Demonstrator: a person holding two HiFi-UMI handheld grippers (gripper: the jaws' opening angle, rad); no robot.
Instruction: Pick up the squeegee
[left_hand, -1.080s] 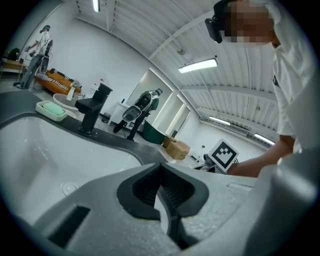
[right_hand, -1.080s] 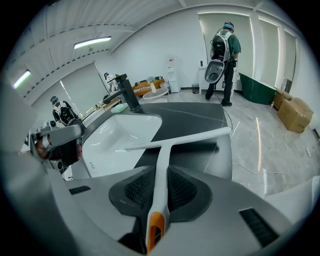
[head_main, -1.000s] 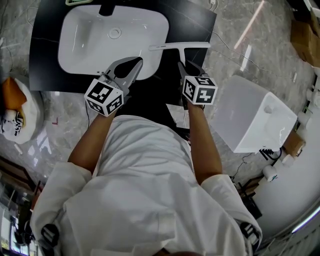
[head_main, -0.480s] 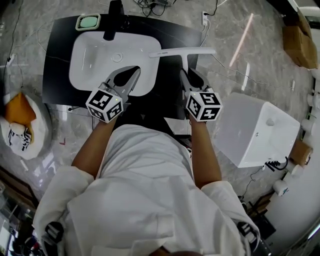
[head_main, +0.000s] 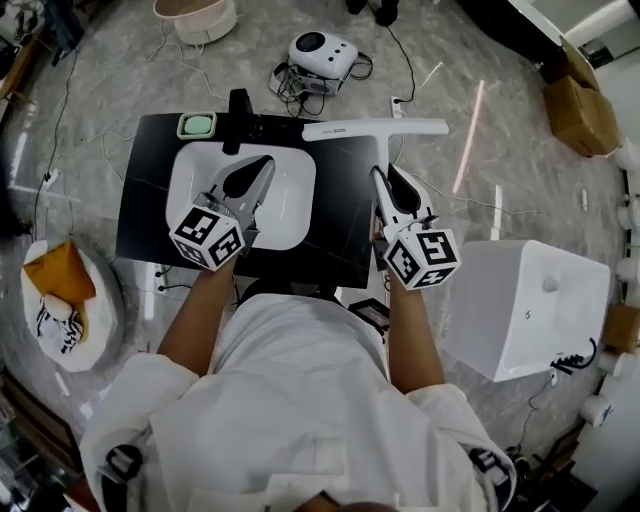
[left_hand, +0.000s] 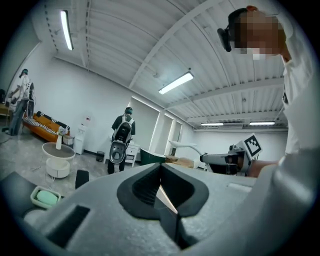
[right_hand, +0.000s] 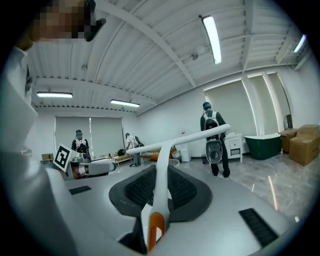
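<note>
Right gripper (head_main: 390, 185) has the squeegee (head_main: 375, 128), fingers clamped on the handle's lower end. The handle runs straight out along the gripper's axis toward the top of the head view. The blade sits crosswise at upper centre, over the top edge of the black surface (head_main: 145, 215). Left gripper (head_main: 255, 172) is to its left over the sink (head_main: 290, 195), fingers pressed together with nothing between them. We judge the pickup done, with the right hand carrying it alone.

Sink (head_main: 290, 195) in counter (head_main: 145, 205); soap dish (head_main: 197, 125) behind-left; white box (head_main: 525, 310) right.
</note>
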